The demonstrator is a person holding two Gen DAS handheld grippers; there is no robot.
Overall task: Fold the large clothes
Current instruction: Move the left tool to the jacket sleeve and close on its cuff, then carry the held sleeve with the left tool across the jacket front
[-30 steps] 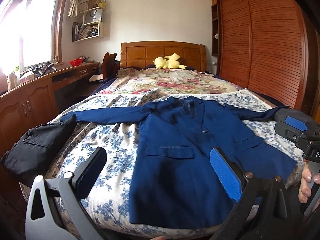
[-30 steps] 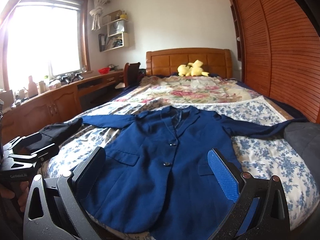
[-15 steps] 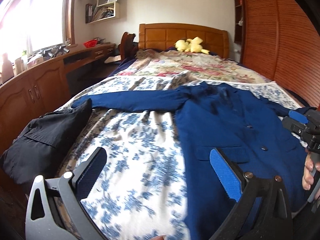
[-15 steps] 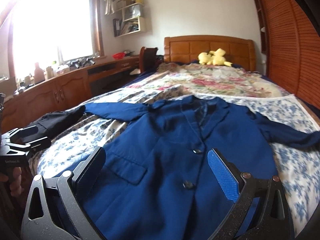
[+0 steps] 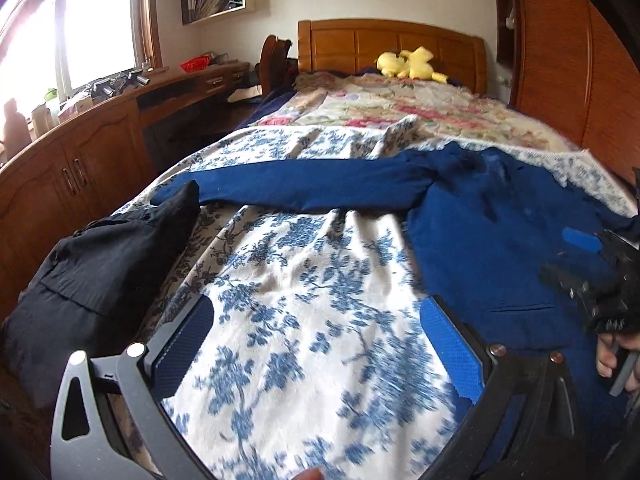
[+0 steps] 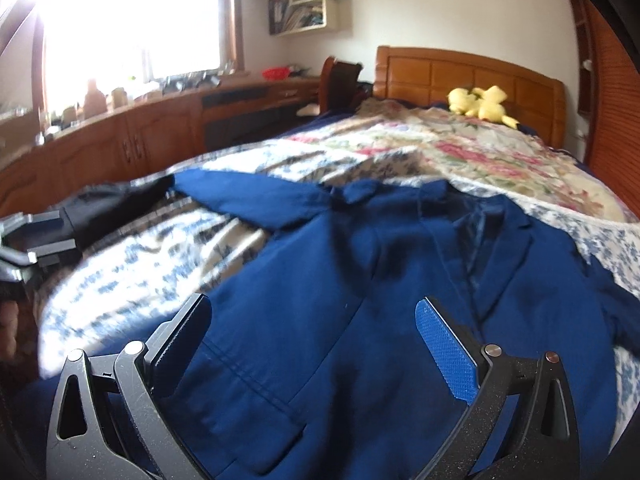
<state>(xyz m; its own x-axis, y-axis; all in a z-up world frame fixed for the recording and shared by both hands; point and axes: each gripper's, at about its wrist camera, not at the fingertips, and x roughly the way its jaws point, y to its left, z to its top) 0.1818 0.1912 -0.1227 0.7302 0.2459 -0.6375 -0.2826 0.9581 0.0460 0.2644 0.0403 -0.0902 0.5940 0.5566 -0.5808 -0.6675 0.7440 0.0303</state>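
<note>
A navy blue jacket (image 5: 492, 248) is laid face up on a bed covered by a blue-and-white floral blanket (image 5: 304, 320), its collar toward the far headboard (image 5: 392, 46) and one sleeve stretched out flat to the left. The cuff of that sleeve is met by a dark black garment (image 5: 100, 264) bunched at the near left edge of the bed; whether the two overlap cannot be told.

The left gripper (image 5: 316, 344) is held above bare blanket just left of the jacket's body, its jaws spread wide with nothing between them. The right gripper (image 6: 312, 340) is held over the jacket's front panel, near a flap pocket, jaws likewise released and empty. In the left wrist view the right gripper is seen at the far right edge, gripped by a hand (image 5: 612, 354). In the right wrist view the picture is blurred toward the left, where part of the left gripper is made out.

A yellow plush toy (image 5: 408, 65) is seen against the headboard, on a pink floral quilt (image 5: 400, 108). Wooden cabinets (image 5: 80, 168) run along the left wall beneath a bright window (image 6: 132, 20).
</note>
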